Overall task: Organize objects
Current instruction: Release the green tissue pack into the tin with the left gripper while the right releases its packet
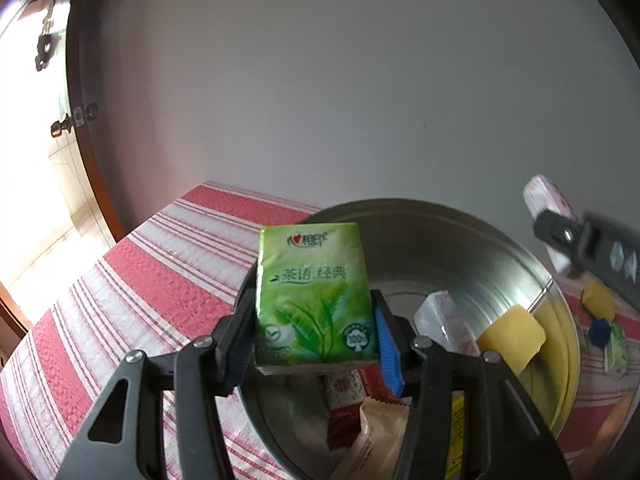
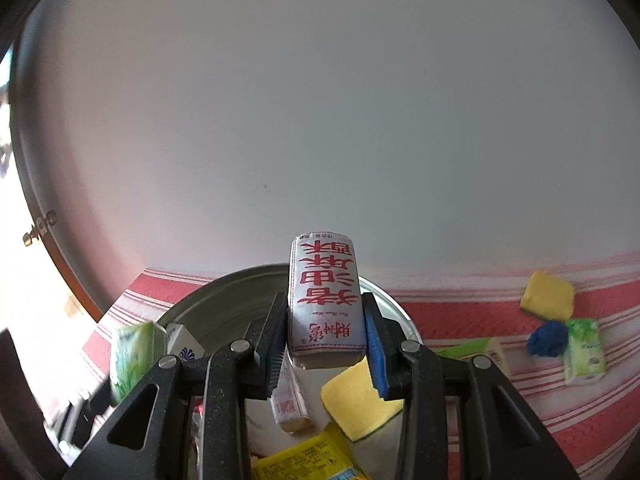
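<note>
Left wrist view: left gripper [image 1: 316, 320] pinching soft, light green tissue packet [image 1: 316, 296] above round steel basin [image 1: 452, 240], right gripper [image 2: 325, 332] clamping squashy white red-lettered packet [image 2: 325, 304] above it; best held across flat sides.

Red-striped table [image 2: 480, 312] with metal basin [image 2: 224, 300], yellow sponge [image 2: 547, 295], blue ball [image 2: 547, 338].
</note>
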{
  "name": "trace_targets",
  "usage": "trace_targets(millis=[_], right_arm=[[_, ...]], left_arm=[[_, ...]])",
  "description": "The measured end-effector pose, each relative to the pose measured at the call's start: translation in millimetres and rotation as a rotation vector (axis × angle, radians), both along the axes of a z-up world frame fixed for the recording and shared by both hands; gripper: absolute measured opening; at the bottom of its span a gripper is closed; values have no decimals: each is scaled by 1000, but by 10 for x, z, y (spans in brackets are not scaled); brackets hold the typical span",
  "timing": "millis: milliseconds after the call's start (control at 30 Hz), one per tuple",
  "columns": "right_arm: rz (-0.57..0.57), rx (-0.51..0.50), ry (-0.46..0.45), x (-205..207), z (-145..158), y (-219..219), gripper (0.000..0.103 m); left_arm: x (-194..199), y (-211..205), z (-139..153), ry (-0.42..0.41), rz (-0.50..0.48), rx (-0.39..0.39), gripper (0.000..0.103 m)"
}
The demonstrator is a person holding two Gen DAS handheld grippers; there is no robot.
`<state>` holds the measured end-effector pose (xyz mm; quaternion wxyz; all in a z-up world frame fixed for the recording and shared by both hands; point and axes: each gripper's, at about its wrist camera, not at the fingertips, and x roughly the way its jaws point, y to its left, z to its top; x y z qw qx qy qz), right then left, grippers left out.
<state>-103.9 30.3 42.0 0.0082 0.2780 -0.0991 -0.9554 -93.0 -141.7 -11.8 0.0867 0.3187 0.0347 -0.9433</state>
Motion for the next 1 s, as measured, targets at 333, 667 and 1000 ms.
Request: trace_targets(millis=[333,667,1000], right_arm=[[66,51,-135,-345,-165,-10,38],[160,94,-163,-285,-251,-248,38],[218,44,-176,-383,-322,-217,47]], left_arm=[[-31,186,-115,-66,-35,-81,53],[-8,229,-124,-89,-42,-104,53],[33,288,-120,-93,-47,-128,58]])
